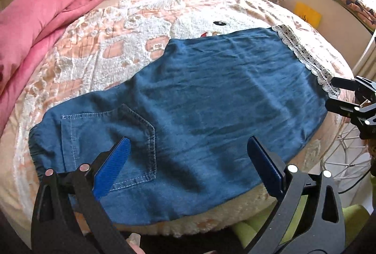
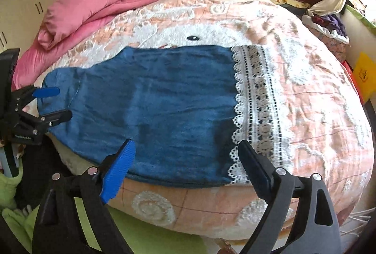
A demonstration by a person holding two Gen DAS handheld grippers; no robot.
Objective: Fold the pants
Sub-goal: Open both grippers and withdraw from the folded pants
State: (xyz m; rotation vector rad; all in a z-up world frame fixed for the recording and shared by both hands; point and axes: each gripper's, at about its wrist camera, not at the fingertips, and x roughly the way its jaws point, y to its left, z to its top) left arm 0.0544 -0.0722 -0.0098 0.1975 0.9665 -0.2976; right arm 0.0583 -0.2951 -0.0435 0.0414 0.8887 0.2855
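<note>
Left wrist: pants (image 1: 188,94) show no readable label.

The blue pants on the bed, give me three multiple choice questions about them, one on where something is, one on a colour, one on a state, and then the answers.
1. Where does the lace trim sit on the blue pants?
A. At the leg end near the right gripper
B. Around the back pocket
C. Along the waistband

2. What colour is the bunched quilt beyond the pants?
A. Green
B. Pink
C. Grey

3. How do the pants lie?
A. Rolled into a ball
B. Hanging off a chair
C. Spread flat on the bedspread

Answers:
1. A, the white trim edges the end by the right gripper, opposite the back pocket.
2. B, the quilt is pink.
3. C, they lie flat on the bedspread; the left gripper and the right one are both open, holding nothing.
</note>
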